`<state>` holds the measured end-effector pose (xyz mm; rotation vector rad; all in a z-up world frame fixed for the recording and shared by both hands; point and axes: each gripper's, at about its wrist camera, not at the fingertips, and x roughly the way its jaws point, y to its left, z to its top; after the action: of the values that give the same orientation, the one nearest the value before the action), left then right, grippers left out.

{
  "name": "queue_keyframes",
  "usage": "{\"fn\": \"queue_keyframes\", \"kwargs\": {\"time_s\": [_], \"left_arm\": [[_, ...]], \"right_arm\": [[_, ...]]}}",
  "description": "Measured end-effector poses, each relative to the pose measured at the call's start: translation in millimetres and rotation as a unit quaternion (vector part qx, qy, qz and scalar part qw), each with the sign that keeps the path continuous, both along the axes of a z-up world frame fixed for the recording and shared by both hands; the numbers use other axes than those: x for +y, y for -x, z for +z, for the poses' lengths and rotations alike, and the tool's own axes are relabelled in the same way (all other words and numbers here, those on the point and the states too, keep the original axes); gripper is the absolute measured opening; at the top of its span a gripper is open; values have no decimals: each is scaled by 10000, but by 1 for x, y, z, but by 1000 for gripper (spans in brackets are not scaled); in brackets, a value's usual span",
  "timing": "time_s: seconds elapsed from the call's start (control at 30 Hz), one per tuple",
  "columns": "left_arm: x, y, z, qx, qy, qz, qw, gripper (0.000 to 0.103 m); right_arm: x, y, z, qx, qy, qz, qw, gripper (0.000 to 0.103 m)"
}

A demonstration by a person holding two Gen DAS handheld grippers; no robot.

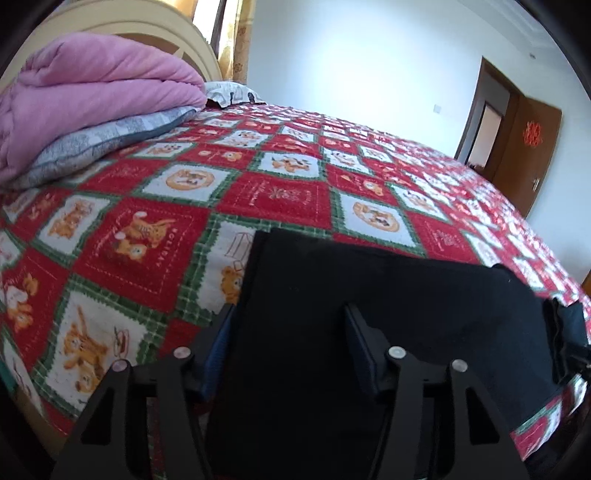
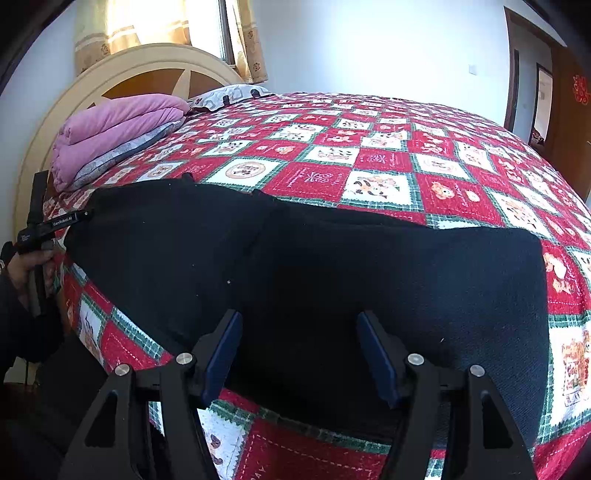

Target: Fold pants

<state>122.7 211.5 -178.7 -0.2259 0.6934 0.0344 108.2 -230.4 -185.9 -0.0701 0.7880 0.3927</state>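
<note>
- Black pants lie flat on the bed, near its front edge, spread sideways across the red, white and green patchwork cover.
- Left tool: in the left wrist view its jaws straddle one end of the pants. The left finger sits just off the cloth edge over the cover, the right one lies over the black fabric. Jaws part-way apart; can't tell if the pads press the cloth.
- Right tool: jaws apart above the pants near the bed edge, with black fabric seen between the blue pads. No clear pinch, so it reads as open.
- Far left of the right wrist view: a hand holds the left tool body at the pants' left end.
- Folded pink blanket on a grey one, stacked at the head of the bed, well apart from the pants.
- Pillow beside the stack, against the cream headboard.
- Curtained window behind the headboard, brown door on the far wall.
</note>
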Motion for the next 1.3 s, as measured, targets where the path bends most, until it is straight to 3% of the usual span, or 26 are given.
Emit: {"fn": "queue_keyframes", "kwargs": {"time_s": [0.03, 0.07, 0.1, 0.33, 0.6, 0.83, 1.3], "left_arm": [[1, 1, 2, -8, 60, -54, 10000, 48], [1, 2, 4, -22, 142, -120, 9998, 30], [1, 2, 6, -28, 319, -238, 9992, 22], [8, 15, 24, -305, 1152, -174, 9927, 20], [-4, 27, 52, -499, 1565, -194, 9862, 20], [-27, 34, 73, -396, 1510, -182, 9876, 20], [-113, 30, 118, -571, 1526, -1282, 9783, 20]], "right_arm": [[0, 0, 0, -6, 1, 0, 10000, 66], [0, 0, 0, -11, 4, 0, 10000, 66], [0, 0, 0, -13, 6, 1, 10000, 66], [-5, 0, 2, 21, -188, -39, 9998, 66], [-9, 0, 6, -1, -232, -123, 9997, 66], [-17, 0, 13, -55, -289, -254, 9992, 66], [-65, 5, 52, 131, -517, -786, 9955, 66]]}}
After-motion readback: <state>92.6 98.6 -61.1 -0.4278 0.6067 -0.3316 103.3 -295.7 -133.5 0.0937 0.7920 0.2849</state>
